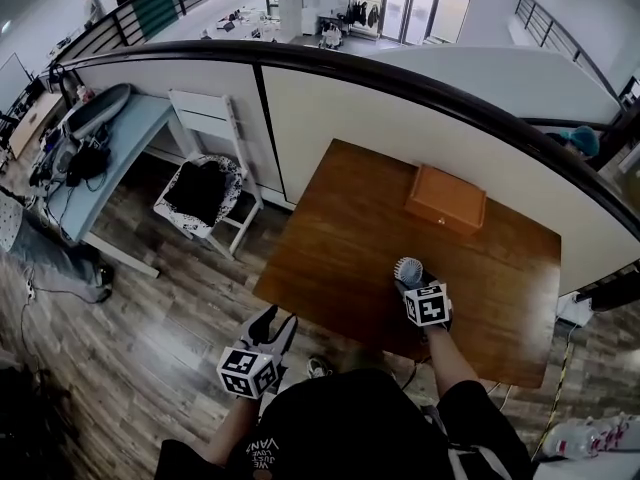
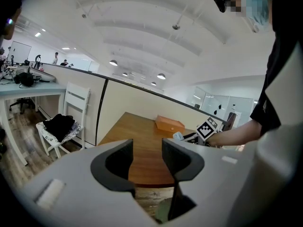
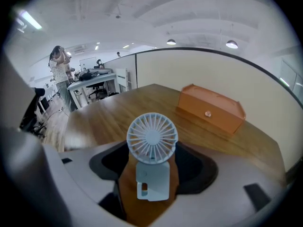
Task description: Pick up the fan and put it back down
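A small white fan [image 3: 152,138] stands upright on the brown wooden table [image 1: 340,238], its round grille facing my right gripper's camera. My right gripper [image 3: 152,151] is open around the fan's base, and a strip of wood shows on each side between base and jaws. In the head view the fan [image 1: 408,269] sits near the table's front edge, just beyond the right gripper [image 1: 412,286]. My left gripper [image 1: 272,320] hangs open over the floor off the table's front left corner, holding nothing. Its own view [image 2: 147,150] looks across the table at the fan [image 2: 177,136].
An orange wooden box [image 1: 445,198] lies at the back of the table, beyond the fan. A curved partition wall [image 1: 330,118] runs behind the table. A white chair with dark clothes [image 1: 205,190] and a light desk [image 1: 100,138] stand to the left on the wooden floor.
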Motion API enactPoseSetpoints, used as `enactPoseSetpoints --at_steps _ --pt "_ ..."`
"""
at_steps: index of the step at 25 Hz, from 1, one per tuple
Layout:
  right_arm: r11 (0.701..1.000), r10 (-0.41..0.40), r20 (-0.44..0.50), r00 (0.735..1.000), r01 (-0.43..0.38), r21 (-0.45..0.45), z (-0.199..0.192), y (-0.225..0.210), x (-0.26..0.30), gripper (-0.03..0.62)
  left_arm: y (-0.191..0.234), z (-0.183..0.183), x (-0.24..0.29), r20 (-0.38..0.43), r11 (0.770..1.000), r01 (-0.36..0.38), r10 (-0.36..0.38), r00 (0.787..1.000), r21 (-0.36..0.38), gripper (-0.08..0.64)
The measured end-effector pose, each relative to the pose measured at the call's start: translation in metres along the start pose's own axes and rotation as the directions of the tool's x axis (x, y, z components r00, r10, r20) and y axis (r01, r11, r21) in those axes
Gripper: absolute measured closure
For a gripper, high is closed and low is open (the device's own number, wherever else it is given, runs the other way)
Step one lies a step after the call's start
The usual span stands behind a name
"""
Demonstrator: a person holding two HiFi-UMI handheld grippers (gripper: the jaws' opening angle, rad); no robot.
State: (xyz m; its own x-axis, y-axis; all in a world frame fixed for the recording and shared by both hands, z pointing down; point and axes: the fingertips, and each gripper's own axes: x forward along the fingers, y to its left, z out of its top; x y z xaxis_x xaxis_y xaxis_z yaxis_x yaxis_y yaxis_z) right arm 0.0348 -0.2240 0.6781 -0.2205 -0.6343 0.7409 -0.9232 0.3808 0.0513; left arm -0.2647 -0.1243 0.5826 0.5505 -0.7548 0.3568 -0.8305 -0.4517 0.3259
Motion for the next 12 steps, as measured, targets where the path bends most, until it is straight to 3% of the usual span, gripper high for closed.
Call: enactPoseSetpoints --at_steps 12 --pt "1.000 0.023 0.038 0.999 -0.023 -0.013 0.089 0.008 0.050 0.299 0.033 0.017 0.047 -0.016 0.998 0.012 -0.013 1.000 -0.054 0.383"
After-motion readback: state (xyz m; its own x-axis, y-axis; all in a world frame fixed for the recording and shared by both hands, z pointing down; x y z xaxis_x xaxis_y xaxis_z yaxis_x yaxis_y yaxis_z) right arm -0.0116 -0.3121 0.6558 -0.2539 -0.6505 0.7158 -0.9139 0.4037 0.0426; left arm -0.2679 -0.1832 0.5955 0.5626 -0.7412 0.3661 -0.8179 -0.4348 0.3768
